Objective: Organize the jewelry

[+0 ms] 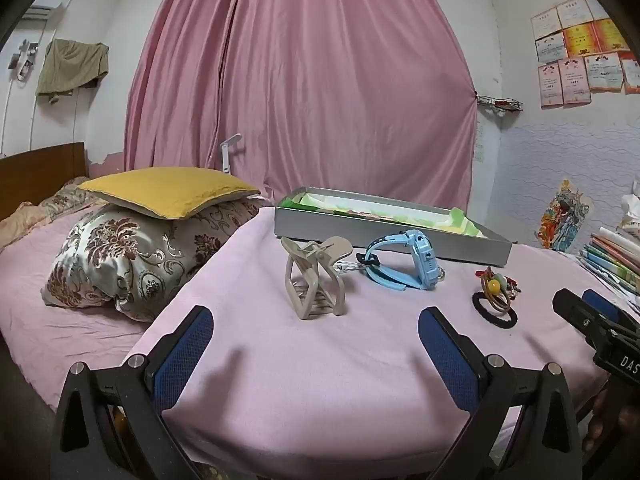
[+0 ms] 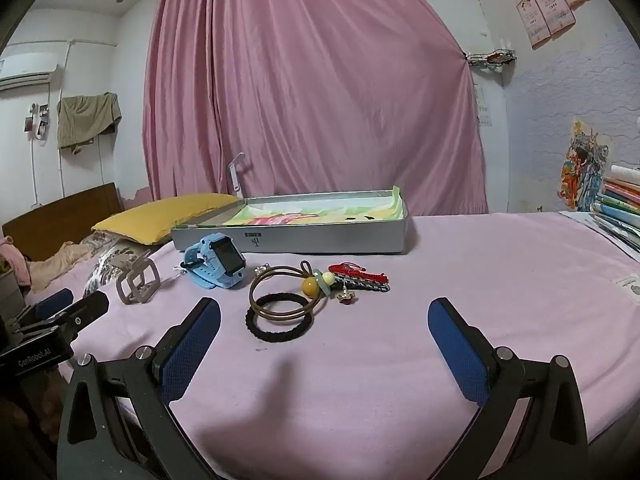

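Soft matt pink cloth sheet point(image 2: 460, 280) everywhere, with a dull silvery metal-looking tray point(image 2: 320, 236) at 12 o'clock, a glossy blue plastic watch point(image 2: 216, 266), a matt beige plastic hair claw point(image 1: 314, 280) and a fuzzy black fabric hair tie point(image 2: 280, 318).

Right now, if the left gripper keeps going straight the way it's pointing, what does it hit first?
Probably the beige hair claw clip: it stands on the pink cloth straight ahead of the open left gripper, nothing between. The blue watch sits farther right.
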`<act>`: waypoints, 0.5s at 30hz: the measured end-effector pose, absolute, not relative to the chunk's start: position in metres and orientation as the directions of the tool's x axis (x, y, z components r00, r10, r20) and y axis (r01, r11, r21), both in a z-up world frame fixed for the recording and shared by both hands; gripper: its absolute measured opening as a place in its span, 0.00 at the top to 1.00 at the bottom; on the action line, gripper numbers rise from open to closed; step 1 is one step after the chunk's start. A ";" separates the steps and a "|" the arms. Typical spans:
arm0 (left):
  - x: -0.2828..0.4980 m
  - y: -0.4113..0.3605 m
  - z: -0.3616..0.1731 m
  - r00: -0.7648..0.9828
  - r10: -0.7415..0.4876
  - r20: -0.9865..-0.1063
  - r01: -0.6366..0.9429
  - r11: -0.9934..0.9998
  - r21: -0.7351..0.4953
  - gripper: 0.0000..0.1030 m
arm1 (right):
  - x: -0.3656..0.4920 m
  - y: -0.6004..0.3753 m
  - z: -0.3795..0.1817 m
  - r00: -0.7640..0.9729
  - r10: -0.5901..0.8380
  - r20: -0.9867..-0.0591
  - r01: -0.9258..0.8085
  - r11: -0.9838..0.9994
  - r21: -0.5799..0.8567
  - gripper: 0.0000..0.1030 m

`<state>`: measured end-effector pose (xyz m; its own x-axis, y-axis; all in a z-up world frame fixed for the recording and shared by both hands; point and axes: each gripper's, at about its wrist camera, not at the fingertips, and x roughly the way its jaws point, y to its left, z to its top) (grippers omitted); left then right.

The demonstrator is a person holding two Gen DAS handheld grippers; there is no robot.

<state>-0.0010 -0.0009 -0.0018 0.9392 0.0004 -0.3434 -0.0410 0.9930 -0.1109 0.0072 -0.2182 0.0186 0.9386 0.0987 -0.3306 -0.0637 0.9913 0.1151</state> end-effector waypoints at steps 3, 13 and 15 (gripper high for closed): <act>-0.001 0.000 -0.002 0.939 -0.001 -0.344 -0.040 0.993 -0.113 0.00 | 0.007 -0.218 0.019 0.939 0.095 -0.332 -0.063 0.993 0.104 0.01; -0.001 -0.002 -0.003 0.937 0.005 -0.350 -0.048 0.992 -0.113 0.00 | 0.006 -0.218 0.020 0.939 0.094 -0.332 -0.062 0.992 0.108 0.01; -0.002 -0.002 -0.003 0.936 0.006 -0.351 -0.049 0.992 -0.114 0.00 | 0.006 -0.219 0.020 0.939 0.094 -0.331 -0.062 0.992 0.107 0.01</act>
<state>-0.0021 -0.0025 -0.0033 0.9363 0.0057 -0.3512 -0.0489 0.9923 -0.1142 0.0059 -0.2185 0.0197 0.9390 0.0941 -0.3309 -0.0616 0.9923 0.1074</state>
